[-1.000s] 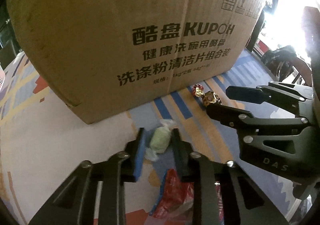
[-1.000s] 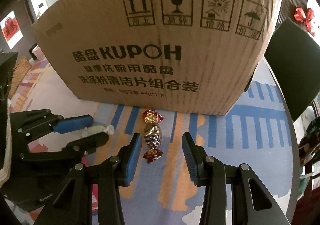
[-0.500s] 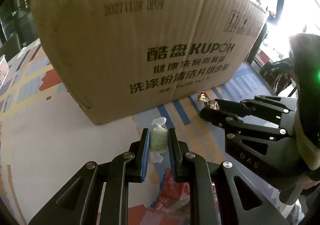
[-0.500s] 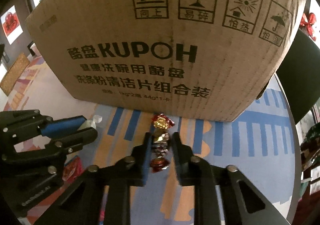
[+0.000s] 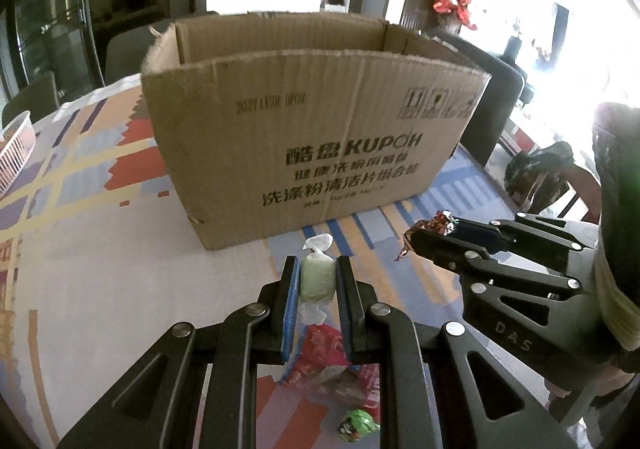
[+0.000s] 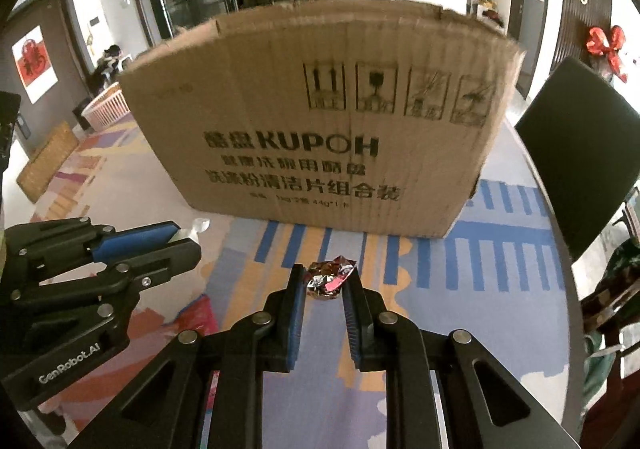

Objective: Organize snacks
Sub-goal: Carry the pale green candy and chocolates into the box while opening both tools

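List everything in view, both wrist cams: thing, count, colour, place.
cardboard box: 1, brown, open top, on the table ahead of both grippers
green candy: 1, pale green, clear wrapper, between the left gripper's fingers
foil candy: 1, red and gold foil, between the right gripper's fingers
red snack packet: 1, red, on the table under the left gripper
green wrapped snack: 1, bright green, on the table near the bottom edge
tablecloth: 1, multicolour pattern
basket: 1, white, far left
chair: 1, black, right of box
left gripper: 1, black, blue pads
right gripper: 1, black, blue pads
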